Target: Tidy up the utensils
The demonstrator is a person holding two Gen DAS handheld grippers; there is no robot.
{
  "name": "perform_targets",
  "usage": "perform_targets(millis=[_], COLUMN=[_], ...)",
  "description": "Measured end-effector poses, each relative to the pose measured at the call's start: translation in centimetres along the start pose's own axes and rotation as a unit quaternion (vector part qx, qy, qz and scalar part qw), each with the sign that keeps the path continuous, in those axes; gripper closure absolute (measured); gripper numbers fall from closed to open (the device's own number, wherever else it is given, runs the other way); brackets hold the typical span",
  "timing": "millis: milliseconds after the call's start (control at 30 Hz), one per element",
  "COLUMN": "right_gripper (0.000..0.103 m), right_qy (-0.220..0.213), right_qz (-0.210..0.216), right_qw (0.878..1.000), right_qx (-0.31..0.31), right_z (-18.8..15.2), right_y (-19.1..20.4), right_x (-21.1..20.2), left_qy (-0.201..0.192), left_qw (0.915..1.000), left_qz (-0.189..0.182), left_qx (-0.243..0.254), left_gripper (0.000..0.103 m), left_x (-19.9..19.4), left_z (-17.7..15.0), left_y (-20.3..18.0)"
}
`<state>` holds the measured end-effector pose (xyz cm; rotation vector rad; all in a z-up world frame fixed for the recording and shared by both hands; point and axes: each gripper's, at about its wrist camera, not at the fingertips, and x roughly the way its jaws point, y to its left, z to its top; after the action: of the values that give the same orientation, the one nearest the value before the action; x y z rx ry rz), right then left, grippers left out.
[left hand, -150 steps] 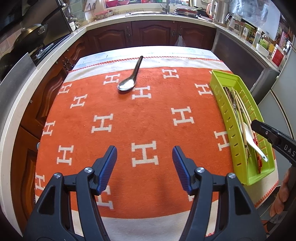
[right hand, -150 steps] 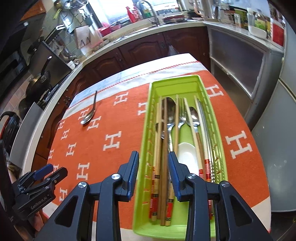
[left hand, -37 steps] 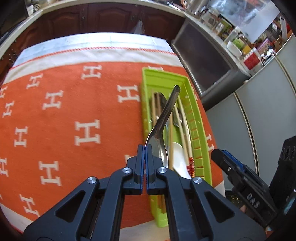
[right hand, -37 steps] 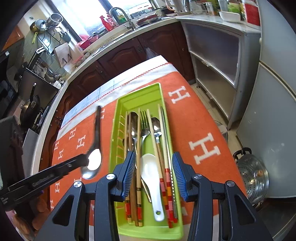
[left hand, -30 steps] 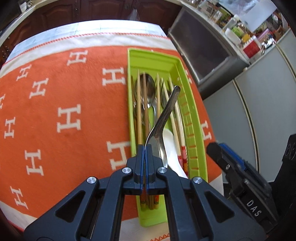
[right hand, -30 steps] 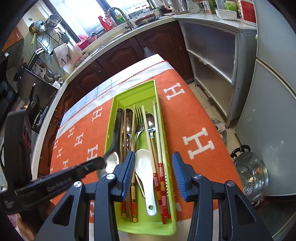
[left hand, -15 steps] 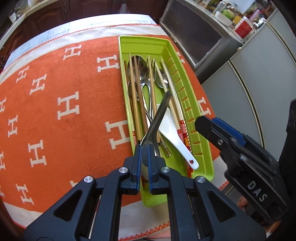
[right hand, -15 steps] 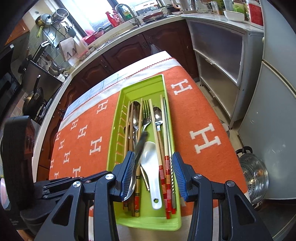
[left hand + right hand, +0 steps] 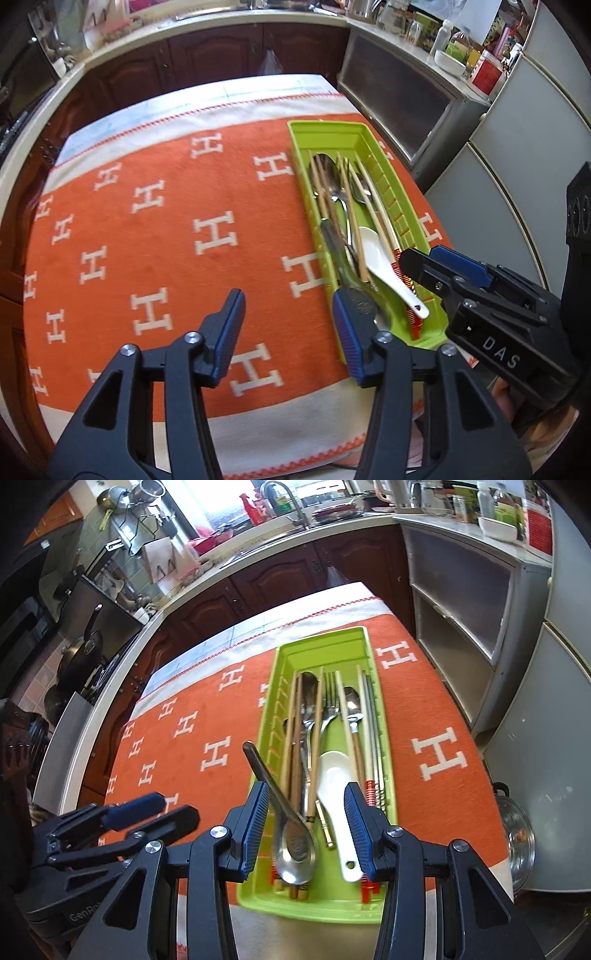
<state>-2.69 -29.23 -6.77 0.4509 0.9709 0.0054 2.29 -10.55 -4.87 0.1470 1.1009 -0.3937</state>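
Note:
A steel spoon (image 9: 295,843) lies in the near end of the green tray (image 9: 321,637), its handle slanting up over the tray's left wall. In the left wrist view the spoon (image 9: 330,240) shows just past my right fingertip. My left gripper (image 9: 287,295) hangs over the orange cloth beside the tray (image 9: 325,129); its jaws are opening and nothing is between them. My right gripper (image 9: 306,790) hovers open over the tray's near end, holding nothing. The tray also holds a white ceramic spoon (image 9: 334,771), chopsticks, a fork and other spoons.
An orange blanket with white H marks (image 9: 166,221) covers the table. The tray sits along the table's right edge. A steel pot (image 9: 517,838) stands on the floor to the right, by grey cabinets (image 9: 461,602). Dark wooden counters ring the far side.
My left gripper let go of the steel spoon, which now rests in the tray. Its jaws have spread and it has pulled up and left, off the tray. The right gripper shifted a little.

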Motion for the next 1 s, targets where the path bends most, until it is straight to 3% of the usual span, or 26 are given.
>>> perform_targets(millis=[200,700,833,900,1000], right_gripper=[0.06,0.059,0.048,0.047,0.044], right_qy=[0.0,-0.03,-0.046,-0.055,-0.066], right_qz=[0.005,0.02,0.022,0.018,0.013], right_qw=[1.0,0.997,0.995,0.994,0.993], right_qx=[-0.02,-0.075,-0.087,-0.093,-0.101], right_z=[-0.3,-0.5,-0.7,-0.9,-1.2], right_y=[1.4,7.6,9.3,10.0,10.8], right_x=[-1.0,-7.8,-10.2,-11.2,-12.3], left_qy=[-0.044,-0.124,-0.149,-0.165,-0.18], left_qw=[0.9987,0.9882,0.982,0.9773,0.9698], left_qz=[0.026,0.077,0.1,0.111,0.136], left_qx=[0.003,-0.044,-0.06,-0.074,-0.092], left_gripper=[0.043,0.039,0.032,0.025,0.022], left_x=[-3.0,-11.3,-13.5,-14.5,-15.3], left_z=[-1.2,-2.2,-2.7,-3.1,-3.6], left_y=[1.9,5.4,5.6,5.8,5.9])
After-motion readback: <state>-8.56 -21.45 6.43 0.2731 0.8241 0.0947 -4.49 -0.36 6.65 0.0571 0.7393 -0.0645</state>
